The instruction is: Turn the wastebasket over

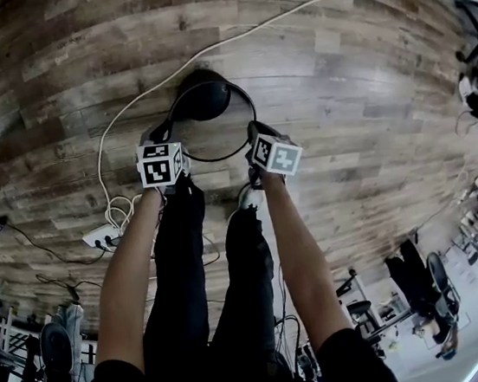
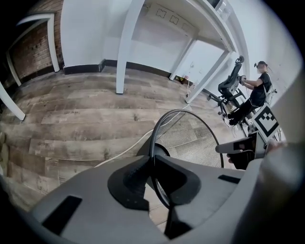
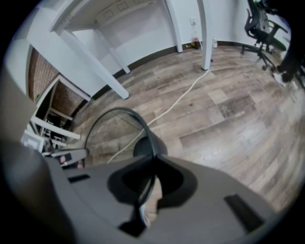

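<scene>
From head height we look steeply down onto the wood floor, with the wastebasket near centre. Our cameras on the left gripper and right gripper sit tight behind the jaws, low, facing across the floor toward white walls. All three views share the wastebasket's rim and the white cable.

Premises present as an office or lab workroom: wood-plank floor throughout, white desk frames along a white wall, wheeled office chairs, a power strip and a white cable lying across the planks, and a person seated at the far side.
</scene>
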The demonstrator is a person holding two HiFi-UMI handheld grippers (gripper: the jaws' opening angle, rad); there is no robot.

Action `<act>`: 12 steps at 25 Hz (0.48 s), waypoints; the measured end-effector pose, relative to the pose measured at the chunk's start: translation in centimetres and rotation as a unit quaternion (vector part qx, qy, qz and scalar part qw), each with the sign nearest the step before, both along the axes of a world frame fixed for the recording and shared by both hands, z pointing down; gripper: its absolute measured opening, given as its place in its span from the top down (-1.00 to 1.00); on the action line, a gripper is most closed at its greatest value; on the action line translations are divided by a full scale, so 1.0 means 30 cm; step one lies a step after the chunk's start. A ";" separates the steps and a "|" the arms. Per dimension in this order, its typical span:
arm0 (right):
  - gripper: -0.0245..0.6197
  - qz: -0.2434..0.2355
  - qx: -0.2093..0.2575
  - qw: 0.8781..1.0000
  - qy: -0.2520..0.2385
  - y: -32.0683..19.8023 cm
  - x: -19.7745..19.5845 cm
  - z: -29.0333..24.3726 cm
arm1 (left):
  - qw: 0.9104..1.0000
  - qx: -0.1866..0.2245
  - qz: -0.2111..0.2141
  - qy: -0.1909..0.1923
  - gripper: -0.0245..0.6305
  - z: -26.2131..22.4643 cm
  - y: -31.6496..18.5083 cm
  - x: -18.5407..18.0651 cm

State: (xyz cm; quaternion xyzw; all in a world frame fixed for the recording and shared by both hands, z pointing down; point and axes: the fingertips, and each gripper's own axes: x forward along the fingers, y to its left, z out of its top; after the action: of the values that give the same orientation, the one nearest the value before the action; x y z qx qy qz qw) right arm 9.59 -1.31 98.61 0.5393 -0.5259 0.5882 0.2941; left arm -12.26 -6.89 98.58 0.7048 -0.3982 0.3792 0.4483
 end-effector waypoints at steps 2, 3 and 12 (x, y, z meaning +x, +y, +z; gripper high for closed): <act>0.78 0.002 0.000 1.000 0.001 -0.003 0.000 0.012 | 1.000 -0.004 -0.003 0.000 0.73 0.013 0.000 -0.001; 0.78 0.002 0.001 1.000 -0.001 -0.004 -0.001 0.016 | 1.000 -0.003 -0.003 -0.002 0.73 0.018 0.000 -0.003; 0.77 -0.021 0.007 1.000 0.021 0.000 -0.012 0.025 | 1.000 0.001 -0.006 -0.012 0.72 0.028 -0.002 -0.011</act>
State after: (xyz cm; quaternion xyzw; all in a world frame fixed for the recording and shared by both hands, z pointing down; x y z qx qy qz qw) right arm 9.24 -1.30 99.35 0.5422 -0.5349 0.5668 0.3142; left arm -12.60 -6.94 99.41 0.6982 -0.4079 0.3848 0.4451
